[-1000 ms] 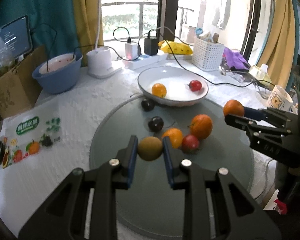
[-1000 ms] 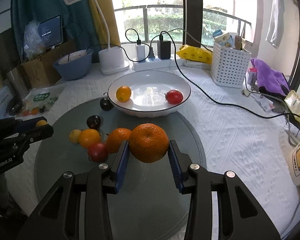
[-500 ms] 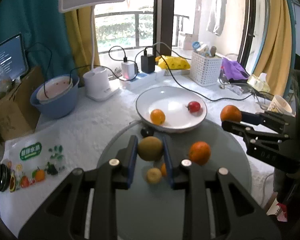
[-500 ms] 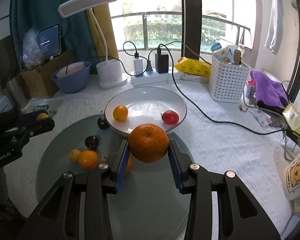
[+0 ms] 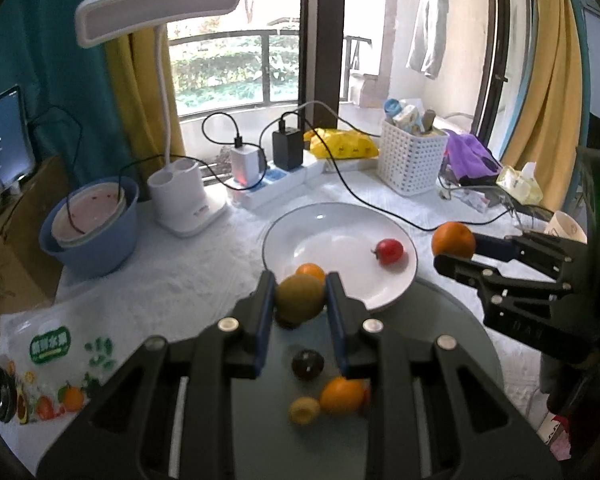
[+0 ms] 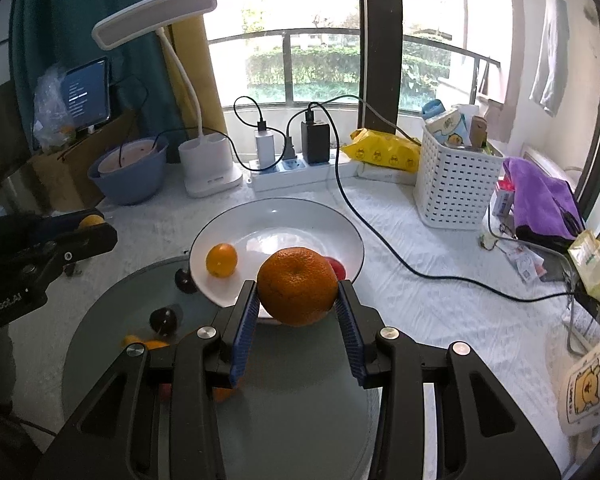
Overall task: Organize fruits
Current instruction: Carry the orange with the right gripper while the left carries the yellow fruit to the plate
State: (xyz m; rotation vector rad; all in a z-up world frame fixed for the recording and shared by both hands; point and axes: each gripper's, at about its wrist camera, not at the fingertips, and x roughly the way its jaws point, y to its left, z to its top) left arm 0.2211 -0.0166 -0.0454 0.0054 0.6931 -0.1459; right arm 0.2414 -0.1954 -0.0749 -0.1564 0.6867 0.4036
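Note:
My left gripper (image 5: 300,300) is shut on a brownish-green kiwi (image 5: 299,297), held in the air near the front rim of the white plate (image 5: 324,222). My right gripper (image 6: 297,304) is shut on a large orange (image 6: 297,285), raised over the plate's front rim (image 6: 228,220). The plate holds a small orange (image 6: 221,260) and a red tomato (image 5: 389,251). On the round grey mat (image 5: 452,320) lie a dark plum (image 5: 307,364), a small orange fruit (image 5: 342,394) and a small yellow fruit (image 5: 303,410).
A blue bowl (image 5: 88,232), a white desk lamp base (image 5: 180,196), a power strip with chargers (image 5: 276,184) and a white basket (image 5: 410,158) stand behind the plate. A black cable (image 6: 400,256) runs past the plate's right side. A mug (image 6: 588,388) stands at right.
Both grippers have risen and moved forward toward the plate, each still holding its fruit. The fruits on the mat now lie lower in view, under the grippers.

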